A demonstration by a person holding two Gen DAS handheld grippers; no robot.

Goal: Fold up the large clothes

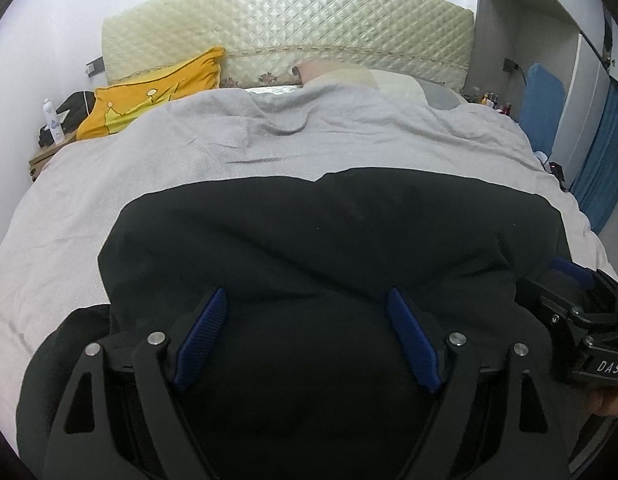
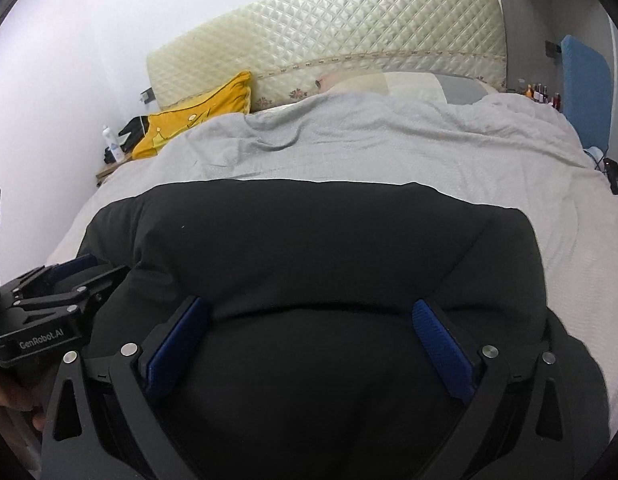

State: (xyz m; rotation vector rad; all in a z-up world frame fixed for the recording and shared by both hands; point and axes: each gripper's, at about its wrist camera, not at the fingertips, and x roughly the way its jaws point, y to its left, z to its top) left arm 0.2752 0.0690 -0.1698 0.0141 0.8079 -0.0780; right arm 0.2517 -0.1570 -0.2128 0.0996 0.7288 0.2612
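A bed (image 1: 109,184) fills both views, covered by a pale grey duvet (image 1: 349,140), with a quilted cream headboard (image 1: 289,32) standing against the white wall behind it. On the near part of the duvet lies the black garment (image 1: 309,240), spread wide, its far edge running straight across the bed and its near part bulging up between the fingers of both tools.

A yellow cushion (image 1: 157,88) leans at the left end of the headboard. Only the left wrist view takes in the blue curtain (image 1: 601,160) hanging at the far right and the grey wardrobe (image 1: 505,20) beside the headboard; the right wrist view stops at the blue padded board (image 2: 585,92).

The left gripper (image 1: 307,336) hangs low over the garment with its blue fingers (image 1: 207,336) spread wide, black cloth between them but not pinched. The right gripper (image 2: 309,348) does likewise, its fingers (image 2: 443,348) standing apart over the same cloth. Each view catches the other tool at its edge.

A white bottle (image 1: 51,120) stands on the bedside table at the left, and small bottles (image 2: 539,94) cluster at the right of the headboard.
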